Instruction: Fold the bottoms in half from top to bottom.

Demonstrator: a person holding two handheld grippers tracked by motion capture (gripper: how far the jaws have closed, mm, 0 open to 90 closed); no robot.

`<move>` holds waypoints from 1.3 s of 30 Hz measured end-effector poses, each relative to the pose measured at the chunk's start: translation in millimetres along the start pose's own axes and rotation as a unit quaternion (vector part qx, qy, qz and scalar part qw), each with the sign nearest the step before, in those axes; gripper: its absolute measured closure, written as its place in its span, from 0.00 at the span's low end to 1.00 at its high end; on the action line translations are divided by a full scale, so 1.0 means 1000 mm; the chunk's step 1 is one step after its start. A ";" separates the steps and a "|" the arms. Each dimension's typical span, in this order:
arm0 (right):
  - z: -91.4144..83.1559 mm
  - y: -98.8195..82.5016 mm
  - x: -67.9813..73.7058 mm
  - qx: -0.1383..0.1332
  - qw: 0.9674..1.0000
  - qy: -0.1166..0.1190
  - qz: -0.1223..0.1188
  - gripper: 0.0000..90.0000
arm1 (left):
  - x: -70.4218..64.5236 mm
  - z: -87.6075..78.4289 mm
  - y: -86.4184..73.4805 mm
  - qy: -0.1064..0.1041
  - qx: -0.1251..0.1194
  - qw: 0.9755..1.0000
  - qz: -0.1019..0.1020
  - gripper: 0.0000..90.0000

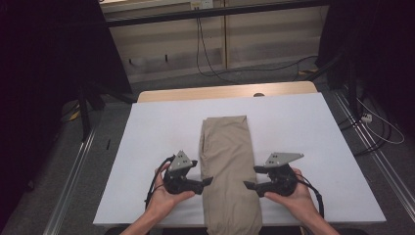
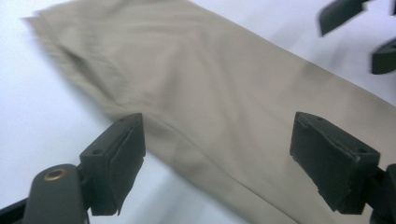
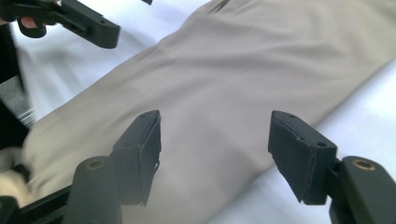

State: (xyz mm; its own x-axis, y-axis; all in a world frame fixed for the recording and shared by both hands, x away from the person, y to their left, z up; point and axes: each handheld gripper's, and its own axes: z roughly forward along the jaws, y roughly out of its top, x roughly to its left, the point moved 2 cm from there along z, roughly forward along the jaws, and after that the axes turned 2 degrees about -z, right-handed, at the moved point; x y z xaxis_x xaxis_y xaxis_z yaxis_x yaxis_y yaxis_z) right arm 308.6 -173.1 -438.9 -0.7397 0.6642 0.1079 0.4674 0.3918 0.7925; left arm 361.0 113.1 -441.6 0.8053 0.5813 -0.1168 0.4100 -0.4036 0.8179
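Observation:
A pair of folded khaki trousers (image 1: 227,166) lies as a long strip down the middle of the white tabletop (image 1: 156,137), its near end reaching past the front edge. My left gripper (image 1: 204,185) sits just left of the cloth with its jaws pointing at it. They stand open over the fabric's edge (image 2: 224,93), gripping nothing. My right gripper (image 1: 252,177) mirrors it on the right side, also open, with the trousers (image 3: 224,84) lying below and between its jaws. Each gripper view catches the other gripper farther off: the right gripper (image 2: 359,32) and the left gripper (image 3: 93,23).
A wooden table edge (image 1: 220,91) shows beyond the white surface. Metal floor rails (image 1: 73,171) run along both sides. Cables (image 1: 205,58) trail on the floor behind, and a dark stand leg (image 1: 84,112) rises at the left.

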 end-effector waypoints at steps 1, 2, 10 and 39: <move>0.002 0.004 -0.007 -0.001 1.000 -0.007 0.003 0.36 | 0.007 0.003 0.003 0.008 -0.004 1.000 -0.002 0.21; 0.005 0.008 -0.014 0.000 1.000 -0.011 0.005 0.35 | 0.014 0.007 0.007 0.016 -0.004 1.000 -0.004 0.21; 0.035 0.033 -0.064 0.000 0.999 -0.045 0.013 0.37 | 0.069 0.036 0.032 0.041 -0.005 0.999 -0.034 0.22; 0.136 0.083 -0.196 0.022 0.988 -0.129 0.082 0.43 | 0.154 0.130 0.077 0.083 -0.005 0.994 -0.075 0.40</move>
State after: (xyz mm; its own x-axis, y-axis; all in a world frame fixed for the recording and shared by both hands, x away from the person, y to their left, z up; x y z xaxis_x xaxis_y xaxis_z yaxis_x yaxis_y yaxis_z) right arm 558.0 -184.5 -475.6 -0.5080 0.8584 0.0716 0.5946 0.2893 0.7502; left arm 572.4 79.1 -469.9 0.6538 0.7428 -0.1442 0.5152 -0.2974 0.8038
